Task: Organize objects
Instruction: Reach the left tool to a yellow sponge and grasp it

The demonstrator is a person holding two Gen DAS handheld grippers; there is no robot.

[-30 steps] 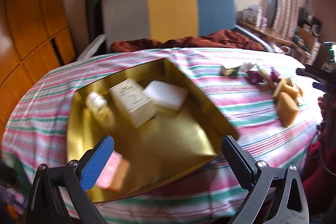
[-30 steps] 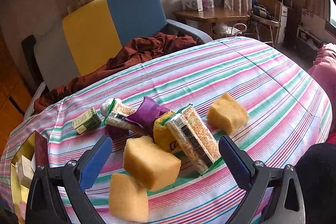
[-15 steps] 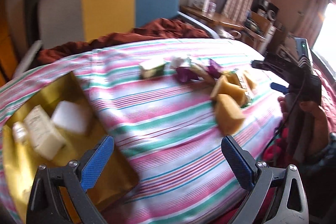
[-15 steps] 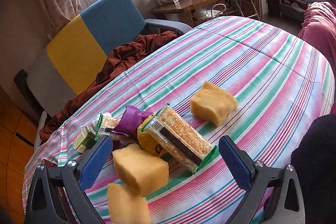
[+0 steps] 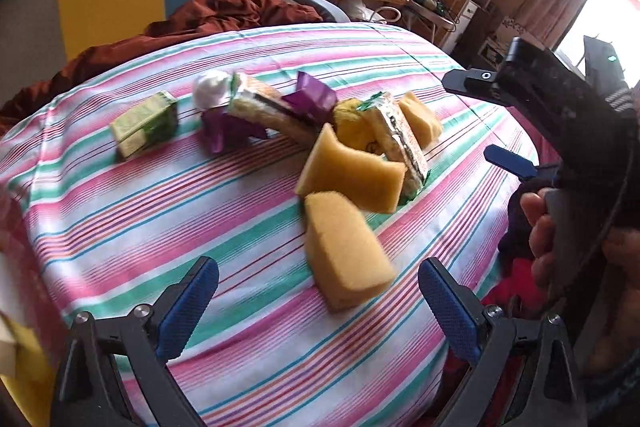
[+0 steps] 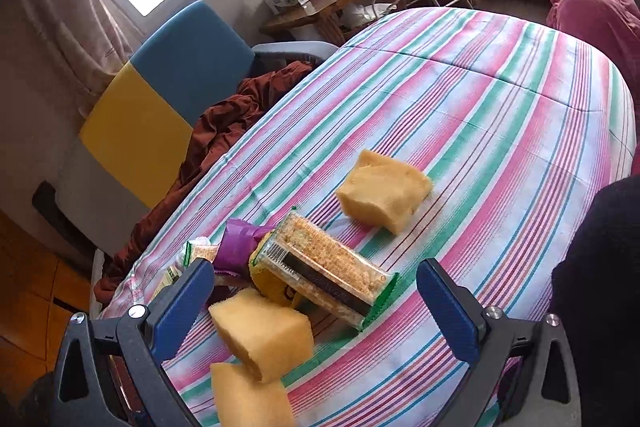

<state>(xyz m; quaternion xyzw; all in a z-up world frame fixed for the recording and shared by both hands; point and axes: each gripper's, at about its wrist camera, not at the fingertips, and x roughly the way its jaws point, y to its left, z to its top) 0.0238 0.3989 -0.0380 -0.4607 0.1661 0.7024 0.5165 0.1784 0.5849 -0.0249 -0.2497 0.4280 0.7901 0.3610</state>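
Several items lie in a heap on the striped tablecloth (image 5: pixel 160 227): yellow sponges (image 5: pixel 344 251) (image 6: pixel 264 335), a cracker pack (image 5: pixel 400 143) (image 6: pixel 332 271), a purple wrapper (image 5: pixel 312 99) (image 6: pixel 240 243), a small green carton (image 5: pixel 144 127) and a white ball (image 5: pixel 212 87). One sponge (image 6: pixel 384 195) lies apart. My left gripper (image 5: pixel 320 303) is open and empty, just in front of the nearest sponge. My right gripper (image 6: pixel 316 303) is open and empty over the cracker pack; it also shows in the left wrist view (image 5: pixel 508 163).
A gold box corner (image 5: pixel 20 367) shows at the lower left. A blue, yellow and grey chair (image 6: pixel 168 95) with a brown cloth (image 6: pixel 228 127) stands behind the table. A wooden side table (image 6: pixel 332 3) and shelves stand beyond.
My left gripper has swung right, from over the gold box to the heap of sponges. My right gripper has moved closer to the heap and tilted.
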